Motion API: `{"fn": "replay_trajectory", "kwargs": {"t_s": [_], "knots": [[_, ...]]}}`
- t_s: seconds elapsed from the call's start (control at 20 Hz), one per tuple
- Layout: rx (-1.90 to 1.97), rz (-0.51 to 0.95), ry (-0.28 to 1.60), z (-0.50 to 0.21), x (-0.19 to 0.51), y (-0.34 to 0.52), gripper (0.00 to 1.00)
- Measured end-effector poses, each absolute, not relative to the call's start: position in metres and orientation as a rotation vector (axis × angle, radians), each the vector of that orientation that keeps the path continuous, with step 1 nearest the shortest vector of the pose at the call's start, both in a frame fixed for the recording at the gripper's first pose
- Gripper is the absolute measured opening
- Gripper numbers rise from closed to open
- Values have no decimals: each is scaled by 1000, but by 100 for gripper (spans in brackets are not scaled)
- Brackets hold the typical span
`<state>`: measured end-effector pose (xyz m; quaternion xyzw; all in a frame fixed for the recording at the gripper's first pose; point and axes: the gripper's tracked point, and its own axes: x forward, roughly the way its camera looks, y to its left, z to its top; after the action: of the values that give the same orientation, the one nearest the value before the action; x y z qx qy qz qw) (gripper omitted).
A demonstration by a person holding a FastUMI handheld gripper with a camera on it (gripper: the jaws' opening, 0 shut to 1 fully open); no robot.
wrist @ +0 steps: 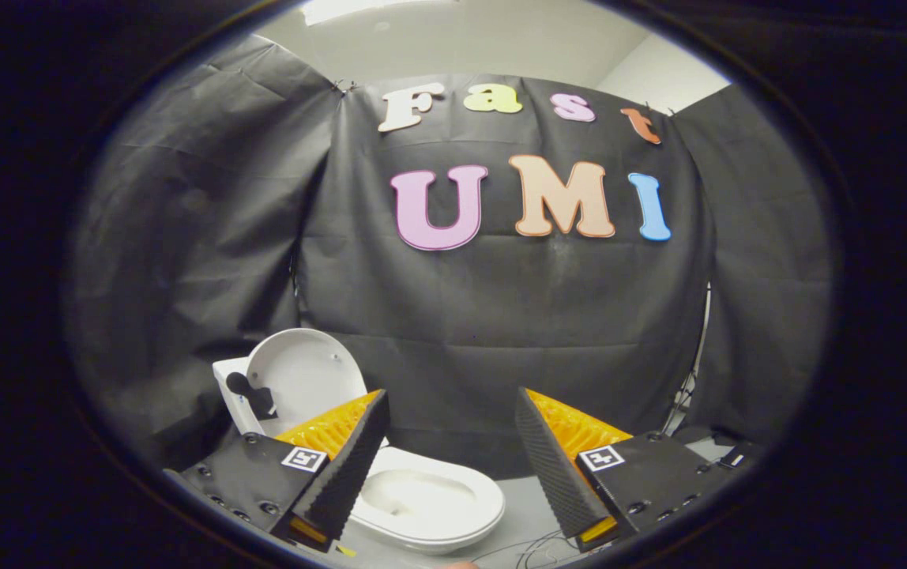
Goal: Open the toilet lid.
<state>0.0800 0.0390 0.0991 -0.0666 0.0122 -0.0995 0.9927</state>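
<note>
A white toilet stands on the floor below and ahead of my fingers. Its lid (pixel 303 378) is raised upright, leaning back against the white tank (pixel 231 395), which carries a dark clip-like piece. The seat and open bowl (pixel 426 498) show below, partly behind my left finger (pixel 347 470). My gripper (pixel 449 407) is open, held above the bowl, with nothing between its fingers. The right finger (pixel 552 466) stands to the right of the bowl, apart from it.
Black cloth walls close the booth behind and to both sides of the toilet. Thin cables (pixel 536 549) lie on the grey floor near the bowl's right side. More cables and a small device (pixel 726 458) sit at the right wall's foot.
</note>
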Motion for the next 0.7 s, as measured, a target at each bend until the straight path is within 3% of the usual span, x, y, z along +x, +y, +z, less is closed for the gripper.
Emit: {"fn": "replay_trajectory", "kwargs": {"t_s": [0.7], "knots": [[-126,-213,35,96,78,34,100]]}}
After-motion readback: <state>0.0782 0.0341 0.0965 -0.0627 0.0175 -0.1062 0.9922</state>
